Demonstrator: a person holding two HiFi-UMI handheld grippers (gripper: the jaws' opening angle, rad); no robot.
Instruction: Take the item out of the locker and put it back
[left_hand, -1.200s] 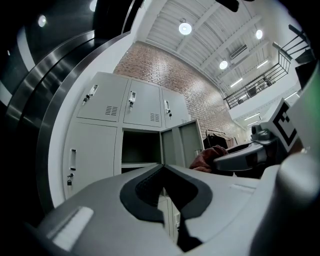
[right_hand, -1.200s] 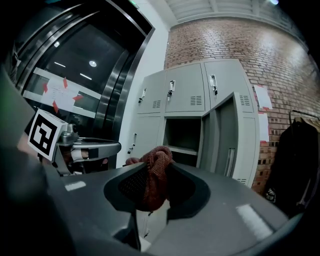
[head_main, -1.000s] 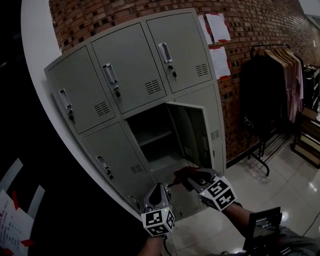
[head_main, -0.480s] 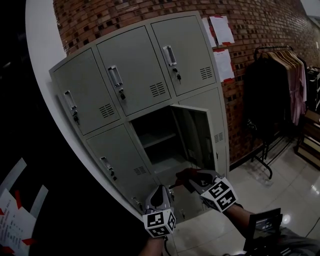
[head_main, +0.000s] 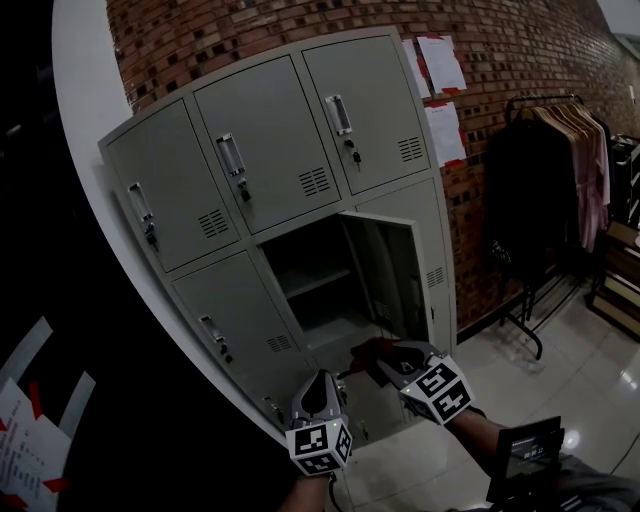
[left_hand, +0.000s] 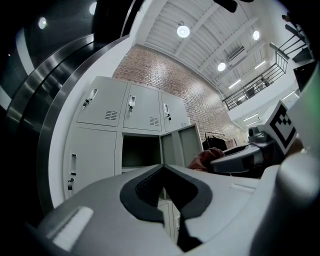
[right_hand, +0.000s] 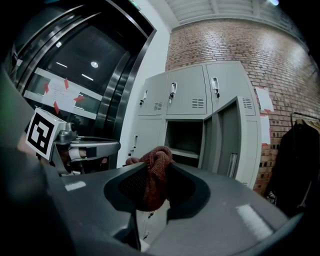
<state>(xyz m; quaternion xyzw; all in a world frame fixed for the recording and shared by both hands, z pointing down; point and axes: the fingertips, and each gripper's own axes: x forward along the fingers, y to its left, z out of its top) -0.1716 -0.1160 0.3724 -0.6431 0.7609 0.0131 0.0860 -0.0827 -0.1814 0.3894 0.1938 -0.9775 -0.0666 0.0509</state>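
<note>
The right gripper (right_hand: 156, 170) is pinching a red knitted cloth (right_hand: 151, 187) outside the open locker compartment (right_hand: 184, 137). That is reading clearly in its own view, while the head view is showing only a dark lump. The left gripper (left_hand: 163, 169) is holding its jaws pressed together, empty.

Left gripper (left_hand: 163, 166) in foreground, jaws seen closed tip to tip, nothing between. Grey locker bank (left_hand: 102, 107) viewed from low angle, upper doors shut, handles and vents visible. One lower compartment (left_hand: 140, 151) seen open, dark inside, door (left_hand: 184, 145) swung to right. Right gripper (left_hand: 220, 159) seen at right edge, marker cube (left_hand: 281, 125) on it, reddish cloth (left_hand: 201, 160) bunched at its tips. Brick wall (left_hand: 185, 92) behind lockers. Round ceiling lights (left_hand: 183, 31) lit. Clothes rack (left_hand: 216, 137) noted far right of lockers.
</note>
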